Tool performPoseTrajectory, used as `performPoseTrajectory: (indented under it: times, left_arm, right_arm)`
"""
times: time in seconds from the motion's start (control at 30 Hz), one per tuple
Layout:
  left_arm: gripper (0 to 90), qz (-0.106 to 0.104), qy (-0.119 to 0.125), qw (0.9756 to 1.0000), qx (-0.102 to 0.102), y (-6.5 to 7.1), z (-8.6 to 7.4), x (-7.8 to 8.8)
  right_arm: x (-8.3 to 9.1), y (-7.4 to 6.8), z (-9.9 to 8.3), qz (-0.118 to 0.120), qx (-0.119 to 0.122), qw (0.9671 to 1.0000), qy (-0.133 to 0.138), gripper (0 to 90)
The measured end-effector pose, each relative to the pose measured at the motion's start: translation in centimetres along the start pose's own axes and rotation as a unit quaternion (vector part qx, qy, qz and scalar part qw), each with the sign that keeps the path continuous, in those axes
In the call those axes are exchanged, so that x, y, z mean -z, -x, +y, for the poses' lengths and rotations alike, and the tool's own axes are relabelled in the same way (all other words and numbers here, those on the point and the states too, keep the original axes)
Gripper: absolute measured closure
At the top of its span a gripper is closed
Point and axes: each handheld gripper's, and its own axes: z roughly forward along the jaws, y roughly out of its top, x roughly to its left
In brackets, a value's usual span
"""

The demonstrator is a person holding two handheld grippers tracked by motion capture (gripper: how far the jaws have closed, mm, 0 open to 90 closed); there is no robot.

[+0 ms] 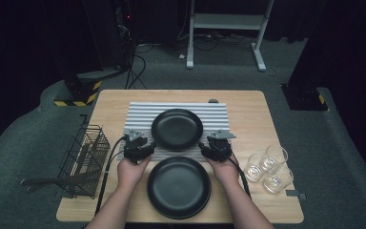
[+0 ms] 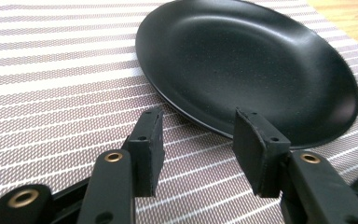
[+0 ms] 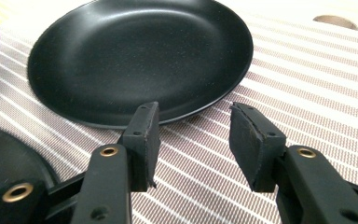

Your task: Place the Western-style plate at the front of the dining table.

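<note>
With both the left gripper and right gripper gaping empty beside the round matte-black plate mid-placemat toward the table's far edge, a shallow bite could skid off its slick rim.

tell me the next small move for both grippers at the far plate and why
Probably ease both forward. The left gripper and right gripper flank the far plate on the striped mat, jaws open with nothing between them, just short of its rim.
</note>
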Motion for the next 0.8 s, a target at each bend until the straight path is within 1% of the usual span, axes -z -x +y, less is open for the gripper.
performPoseTrajectory:
  times: [0.1,0.13,0.2,0.27,0.3,0.33,0.4,0.5,0.57,0.6,0.63,0.7,0.8]
  left_arm:
    - [53.5,-0.009,-0.007,0.9999,-0.001,-0.1,-0.4,0.5]
    - [53.4,-0.011,-0.009,0.9999,-0.003,-0.1,-0.6,0.6]
    - [53.4,-0.015,-0.016,0.9997,-0.011,-0.1,-0.9,0.9]
    - [53.4,-0.017,-0.019,0.9996,-0.015,-0.1,-1.1,1.1]
    - [54.6,-0.019,-0.018,0.9994,-0.02,0.0,-1.3,1.5]
    - [56.1,-0.018,-0.017,0.9995,-0.021,-0.1,-1.5,1.7]
    - [56.4,-0.019,-0.015,0.9996,-0.017,-0.2,-1.8,2.0]
    - [55.3,-0.016,-0.016,0.9996,-0.019,-0.2,-2.4,2.4]
    - [55.1,-0.019,-0.013,0.9996,-0.019,-0.2,-2.9,2.7]
    - [55.9,-0.013,-0.01,0.9997,-0.021,-0.1,-3.1,2.8]
    - [57.5,-0.004,-0.012,0.9996,-0.024,-0.1,-3.4,2.9]
    - [57.8,-0.005,-0.015,0.9995,-0.027,-0.1,-3.8,3.1]
    - [56.4,-0.005,-0.012,0.9995,-0.028,0.0,-4.3,3.6]
  right_arm:
    - [0.5,-0.3,-0.5,-0.002,0.008,1.0,0.002,52.9]
    - [0.7,-0.4,-0.6,-0.002,0.007,1.0,-0.001,52.5]
    - [1.1,-0.6,-0.8,0.002,-0.005,0.9999,-0.011,52.4]
    - [1.5,-0.8,-1.0,0.003,-0.007,0.9999,-0.012,51.7]
    - [1.8,-0.9,-1.1,0.003,-0.007,0.9999,-0.011,51.5]
    - [2.0,-1.0,-1.2,0.002,-0.007,0.9999,-0.01,51.1]
    - [2.4,-1.2,-1.3,-0.001,-0.006,0.9999,-0.009,51.0]
    - [2.9,-1.8,-1.7,-0.017,0.004,0.9998,-0.009,51.5]
    - [3.2,-2.1,-2.0,-0.024,0.007,0.9997,-0.005,52.0]
    - [3.4,-2.2,-2.2,-0.026,0.01,0.9996,-0.004,52.0]
    - [3.5,-2.4,-2.3,-0.027,0.01,0.9996,-0.004,52.0]
    - [3.8,-2.5,-2.6,-0.029,0.011,0.9995,-0.003,52.4]
    - [4.2,-2.9,-3.1,-0.034,0.014,0.9993,-0.003,52.9]
